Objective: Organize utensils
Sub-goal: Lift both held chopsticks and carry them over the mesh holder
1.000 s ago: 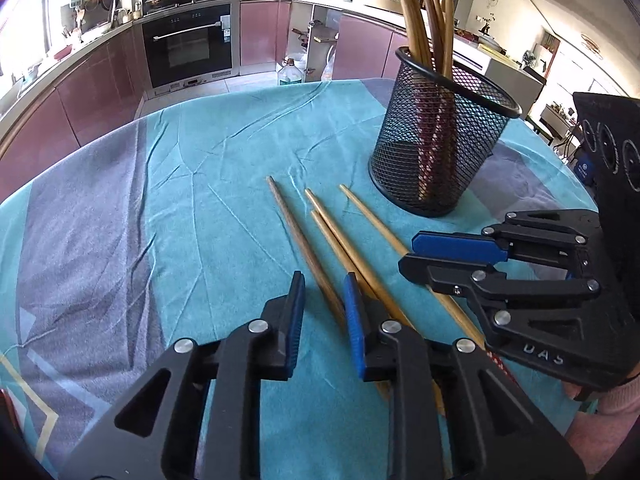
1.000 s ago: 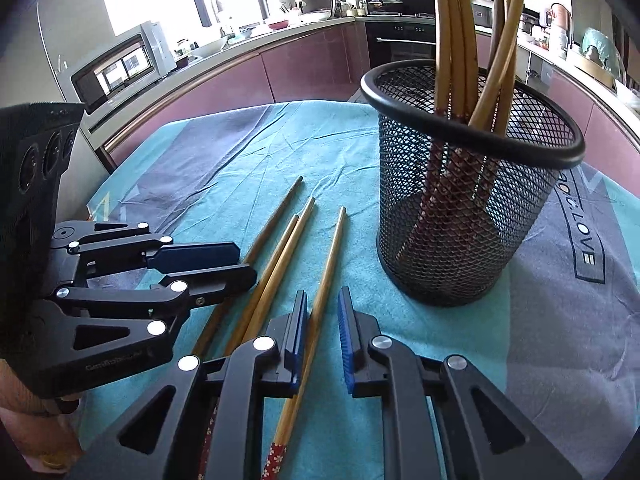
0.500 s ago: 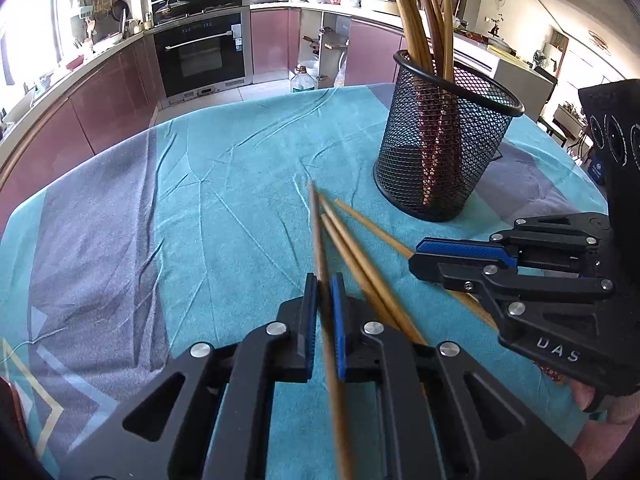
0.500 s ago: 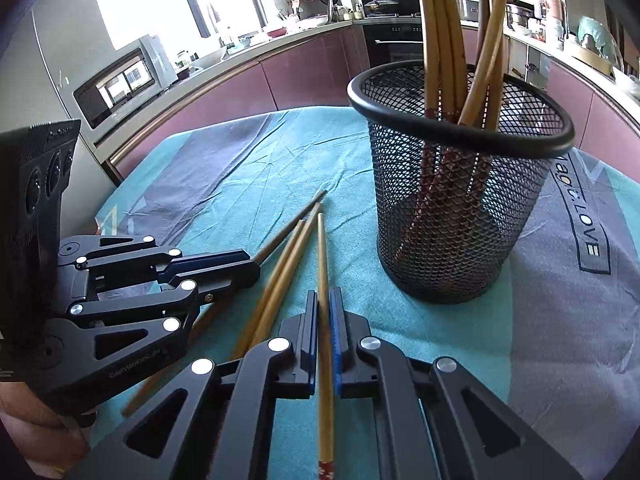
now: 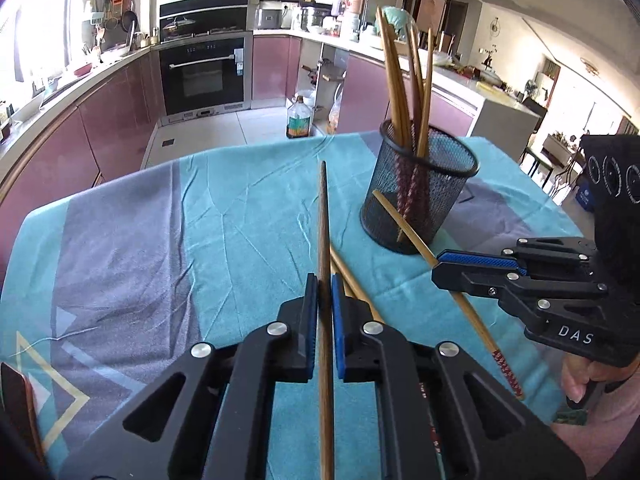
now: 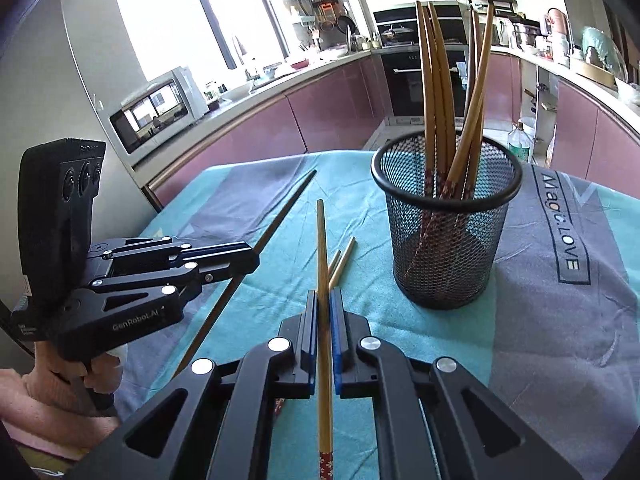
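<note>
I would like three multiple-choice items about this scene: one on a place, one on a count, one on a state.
1. Where do the two loose chopsticks lie?
A. on the tablecloth
B. on the floor
C. on the counter

2. How many chopsticks does each gripper hold?
A. none
B. one
C. three

3. How does the mesh holder stand?
A. tipped over
B. upside down
C. upright

Answers:
1 A: they rest on the tablecloth.
2 B: the left gripper holds a dark chopstick, the right gripper a lighter chopstick.
3 C: its rim faces up.

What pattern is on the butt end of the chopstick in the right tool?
Red with small white flowers on the chopstick's end, clearest in the right wrist view.
</note>
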`<state>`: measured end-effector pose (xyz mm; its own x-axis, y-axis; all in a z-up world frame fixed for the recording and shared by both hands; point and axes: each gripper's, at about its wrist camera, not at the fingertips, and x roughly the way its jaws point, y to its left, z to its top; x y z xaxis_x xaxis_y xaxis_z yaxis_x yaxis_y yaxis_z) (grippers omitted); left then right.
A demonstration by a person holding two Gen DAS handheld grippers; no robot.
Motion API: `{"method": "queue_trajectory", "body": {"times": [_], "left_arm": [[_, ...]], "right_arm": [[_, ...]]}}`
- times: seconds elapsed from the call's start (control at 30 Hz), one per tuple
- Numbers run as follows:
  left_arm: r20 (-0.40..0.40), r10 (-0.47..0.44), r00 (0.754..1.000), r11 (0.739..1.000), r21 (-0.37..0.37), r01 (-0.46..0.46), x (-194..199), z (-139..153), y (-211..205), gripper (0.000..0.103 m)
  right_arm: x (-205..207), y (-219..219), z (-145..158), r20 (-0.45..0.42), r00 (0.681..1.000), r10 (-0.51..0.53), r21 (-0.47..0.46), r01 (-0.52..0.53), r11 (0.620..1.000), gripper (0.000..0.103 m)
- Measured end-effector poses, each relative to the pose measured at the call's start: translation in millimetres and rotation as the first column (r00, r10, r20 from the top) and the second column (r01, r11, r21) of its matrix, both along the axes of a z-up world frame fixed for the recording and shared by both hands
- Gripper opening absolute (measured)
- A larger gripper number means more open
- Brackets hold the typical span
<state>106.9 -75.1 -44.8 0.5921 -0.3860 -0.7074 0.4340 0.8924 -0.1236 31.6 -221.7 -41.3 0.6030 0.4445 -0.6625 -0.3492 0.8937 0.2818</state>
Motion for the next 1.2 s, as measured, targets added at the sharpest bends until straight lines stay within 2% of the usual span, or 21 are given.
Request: {"method": "queue_trajectory", "body": {"times": [0.6,1.0,1.2], "left_arm": [[0.083,-0.044,0.996,0.993,-0.107,0.052,-28.3,49.5,6.1,0.008],[0.15,-0.059,0.987,0.984,-0.157,0.082,-40.4,81.4,8.2,0.008],[0.188,-0.052,0.981,0.976,-0.199,0.09,-35.7,101.5,9.0,0.007]], "right_arm": [[-22.9,-20.0,41.5,0.129,0.991,-0.026,0.043,0.021,0.999,0.005],[-24.9,-36.2,72.4,0.216,0.975,-0.052,0.059,0.04,0.997,0.005],[-18.9,-46.7,97.3,0.278,0.958,-0.071,0.062,0.055,0.997,0.005]]}}
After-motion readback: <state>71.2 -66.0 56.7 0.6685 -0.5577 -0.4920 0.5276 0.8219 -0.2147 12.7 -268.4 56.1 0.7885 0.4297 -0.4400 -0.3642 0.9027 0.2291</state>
